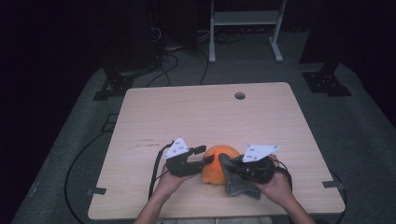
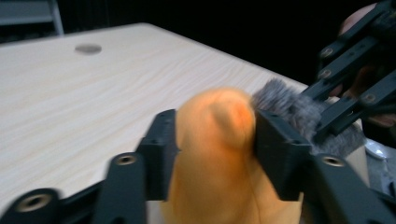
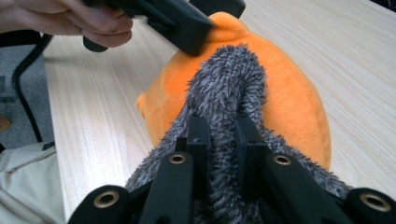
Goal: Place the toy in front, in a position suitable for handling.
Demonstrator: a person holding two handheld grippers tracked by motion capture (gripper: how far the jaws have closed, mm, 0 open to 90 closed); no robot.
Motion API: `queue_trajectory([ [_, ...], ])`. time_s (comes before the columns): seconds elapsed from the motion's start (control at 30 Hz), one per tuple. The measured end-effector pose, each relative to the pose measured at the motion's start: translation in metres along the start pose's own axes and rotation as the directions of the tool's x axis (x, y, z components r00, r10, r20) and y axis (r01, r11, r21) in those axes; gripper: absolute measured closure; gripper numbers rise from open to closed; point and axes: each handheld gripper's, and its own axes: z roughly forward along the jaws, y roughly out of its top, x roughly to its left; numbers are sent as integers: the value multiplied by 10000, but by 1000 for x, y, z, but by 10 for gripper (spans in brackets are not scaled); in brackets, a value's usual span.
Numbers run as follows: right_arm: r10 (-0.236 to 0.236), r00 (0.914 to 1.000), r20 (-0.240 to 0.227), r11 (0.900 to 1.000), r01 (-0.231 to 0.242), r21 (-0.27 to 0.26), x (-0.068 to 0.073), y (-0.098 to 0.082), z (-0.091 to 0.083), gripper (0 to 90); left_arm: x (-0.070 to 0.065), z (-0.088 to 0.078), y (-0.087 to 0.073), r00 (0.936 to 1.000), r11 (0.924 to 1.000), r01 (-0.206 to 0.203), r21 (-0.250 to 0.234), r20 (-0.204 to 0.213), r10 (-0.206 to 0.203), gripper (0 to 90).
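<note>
Orange plush, rounded like a soft toy [image 1: 215, 169], sits on the pale wooden table [image 1: 205, 116] at about six o'clock of the tabletop, close to the person's edge. A grey fuzzy cloth [image 1: 236, 182] drapes over its four-o'clock side and trails down onto the wood. Around it the board is bare except for a round cable hole [image 1: 240, 95] at one o'clock, and black cables [image 1: 154, 175] run off the near left edge to the carpet. A white metal frame [image 1: 245, 28] stands beyond the table at twelve o'clock.

From nine o'clock the left gripper [image 1: 205, 156] lies nearly level in the person's left hand [image 1: 170, 183], its jaws pinched on a fold of the orange plush; the left gripper view shows the fabric bulging between them. From three o'clock the right gripper [image 1: 229, 165], held in the right hand [image 1: 278, 186], points back toward the toy, its jaws clamped together on a ridge of the grey fuzzy cloth. The two grippers' tips sit near each other over the toy's top.
</note>
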Motion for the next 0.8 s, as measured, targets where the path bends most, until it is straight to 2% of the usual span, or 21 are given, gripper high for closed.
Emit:
queue_trajectory([
  [0.07, -83, 9998, 186, 9998, 80, 174, -1, -1, -1, 784, 0, 0, -2, 9997, 9999, -45, 119, -228, 48, 590],
  [0.13, -187, 9988, 455, 9990, 168, 412, -2, -2, -1, 784, 2, -1, -2, 9997, 9998, 76, 196, -238, -71, 591],
  [0.23, -400, 9976, 570, 9987, 381, 348, 5, 0, -3, 782, 3, 0, -4, 9996, 9995, 229, 219, -156, -226, 589],
  [0.33, -842, 9959, 315, 9964, 839, 134, 17, 6, 0, 781, 4, -1, -5, 9994, 9994, 255, 249, -245, -249, 587],
  [0.47, -1089, 9940, 122, 9934, 1084, 366, 23, 4, 11, 781, 7, -2, -6, 9978, 9983, 503, 291, -436, -490, 537],
  [0.57, -1259, 9915, -316, 9900, 1276, 595, 25, 2, 14, 781, 8, -2, -7, 9967, 9975, 674, 207, -475, -664, 525],
  [0.63, -1438, 9878, -597, 9861, 1480, 749, 26, 1, 14, 780, 8, -2, -7, 9968, 9977, 639, 213, -488, -628, 531],
  [0.7, -1259, 9904, -569, 9902, 1290, 541, 23, 3, 9, 779, 8, -2, -7, 9974, 9984, 494, 264, -542, -479, 540],
  [0.8, -537, 9985, -73, 9985, 537, 35, 12, 5, -1, 779, 8, -2, -7, 9977, 9986, 478, 243, -499, -465, 539],
])
